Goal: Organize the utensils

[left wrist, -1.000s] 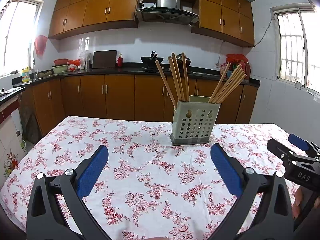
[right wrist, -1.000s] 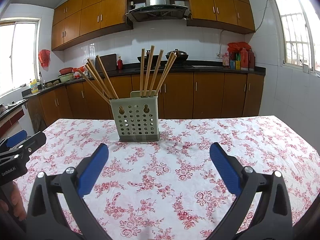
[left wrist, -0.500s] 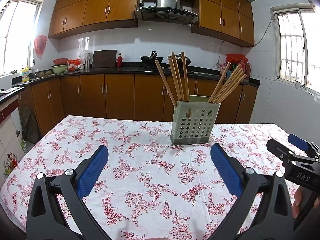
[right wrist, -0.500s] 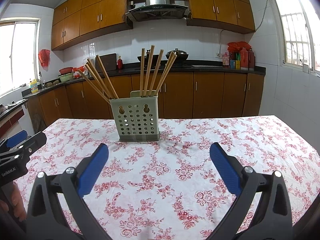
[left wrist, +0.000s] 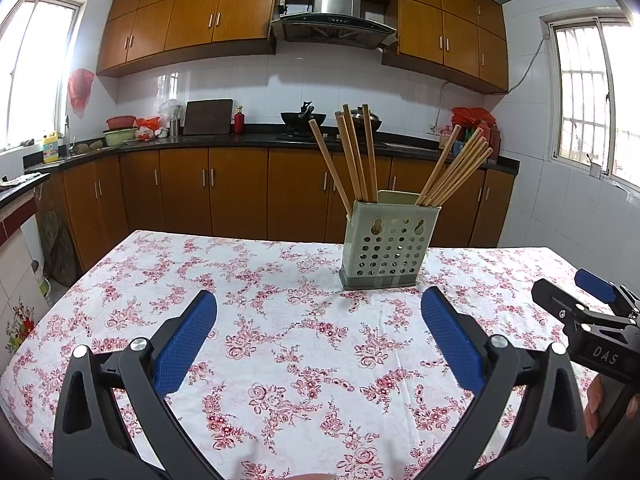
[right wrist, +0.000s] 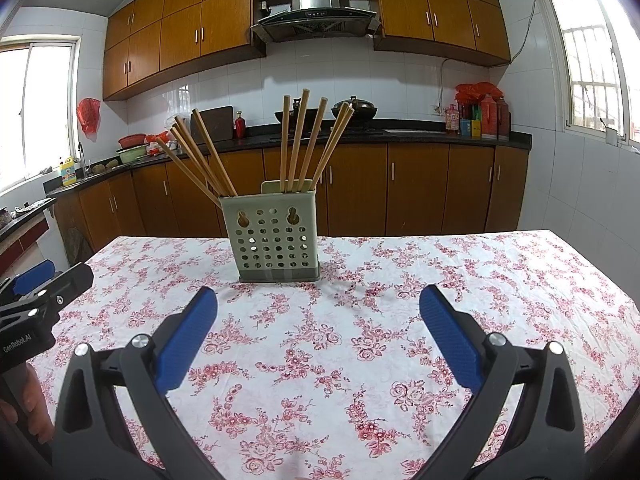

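Chopsticks (right wrist: 304, 144) stand in two fanned bunches in a perforated holder (right wrist: 276, 236) on the worktop (right wrist: 480, 280), their long axes near upright, leaning outward. The holder lies ahead of both tongs — slightly left of the right tongs (right wrist: 316, 328), slightly right of the left tongs (left wrist: 318, 334). Both are spread wide and empty; neither looks clearly nearer.

Home kitchen, wooden wall cabinets (left wrist: 192, 28), steel range hood (left wrist: 334, 20), wok (right wrist: 354, 110) on dark countertop (left wrist: 256, 141), white tiled walls
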`<state>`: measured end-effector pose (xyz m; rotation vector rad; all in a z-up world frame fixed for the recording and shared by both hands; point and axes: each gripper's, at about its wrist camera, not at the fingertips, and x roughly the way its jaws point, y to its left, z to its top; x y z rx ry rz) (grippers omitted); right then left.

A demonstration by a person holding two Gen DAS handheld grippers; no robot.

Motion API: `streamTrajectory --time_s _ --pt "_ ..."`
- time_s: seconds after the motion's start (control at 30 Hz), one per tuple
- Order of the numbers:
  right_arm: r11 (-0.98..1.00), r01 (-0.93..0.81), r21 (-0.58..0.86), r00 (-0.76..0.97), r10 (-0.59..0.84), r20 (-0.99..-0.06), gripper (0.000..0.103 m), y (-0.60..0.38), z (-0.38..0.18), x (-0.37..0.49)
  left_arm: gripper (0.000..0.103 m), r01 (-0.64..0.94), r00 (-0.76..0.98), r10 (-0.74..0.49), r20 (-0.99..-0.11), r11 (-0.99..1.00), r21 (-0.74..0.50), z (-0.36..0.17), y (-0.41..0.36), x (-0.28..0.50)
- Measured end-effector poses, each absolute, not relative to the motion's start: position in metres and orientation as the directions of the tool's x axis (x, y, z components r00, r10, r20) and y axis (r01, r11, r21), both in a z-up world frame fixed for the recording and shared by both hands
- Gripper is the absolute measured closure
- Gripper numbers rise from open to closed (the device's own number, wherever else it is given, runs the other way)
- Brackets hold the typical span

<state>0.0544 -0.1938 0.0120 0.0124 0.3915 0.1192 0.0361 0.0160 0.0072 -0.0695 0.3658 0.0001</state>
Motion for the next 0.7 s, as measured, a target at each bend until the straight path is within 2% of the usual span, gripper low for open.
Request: streamTrajectory --time_s 0.7 --pt "0.993 -0.113 0.037 0.916 0.118 -0.383 0.004 -0.1939 0.0101 0.054 0.002 -0.013 0.934 -0.011 -0.356 0.998 -0.068 0.0079 0.0146 0.0364"
